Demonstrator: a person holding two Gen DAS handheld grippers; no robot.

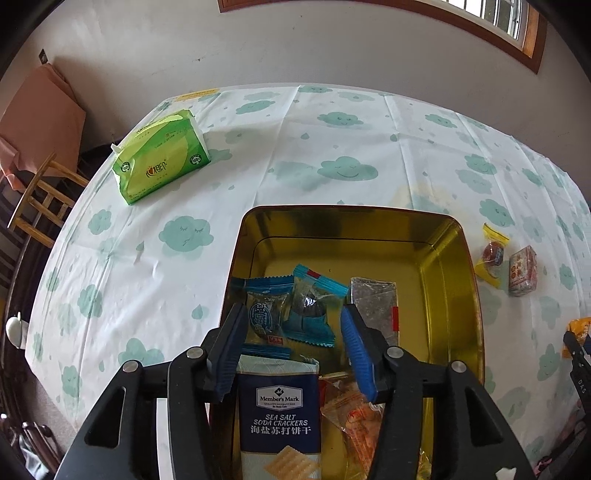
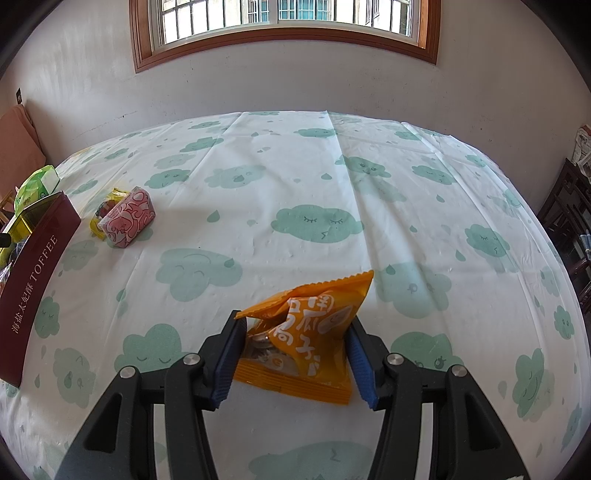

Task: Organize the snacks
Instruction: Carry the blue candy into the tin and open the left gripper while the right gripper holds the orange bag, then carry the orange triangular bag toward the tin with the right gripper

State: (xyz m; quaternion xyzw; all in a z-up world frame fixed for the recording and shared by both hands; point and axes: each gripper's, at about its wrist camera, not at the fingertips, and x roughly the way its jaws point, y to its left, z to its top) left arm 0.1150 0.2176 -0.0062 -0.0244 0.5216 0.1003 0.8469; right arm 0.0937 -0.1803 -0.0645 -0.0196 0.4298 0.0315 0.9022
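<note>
A gold-lined toffee tin [image 1: 454,258] holds a sea salt soda crackers pack [image 1: 279,410], two blue-wrapped snacks [image 1: 306,310], a silver packet [image 1: 375,302] and an orange-wrapped snack [image 1: 354,417]. My left gripper [image 1: 295,347] is open above the tin, over the crackers pack. My right gripper [image 2: 293,354] is shut on an orange snack packet [image 2: 310,332], which is crumpled between its fingers just above the tablecloth. A yellow-wrapped candy [image 1: 491,254] and a pink-patterned snack [image 2: 129,218] lie on the cloth right of the tin, whose maroon side [image 2: 33,288] shows at the left of the right wrist view.
A green tissue pack [image 1: 162,155] lies at the table's far left. The cloud-print tablecloth [image 2: 317,225] covers the table. A wooden chair [image 1: 40,199] stands at the left edge. A wall with a window [image 2: 284,22] is behind, and dark furniture [image 2: 569,221] stands right.
</note>
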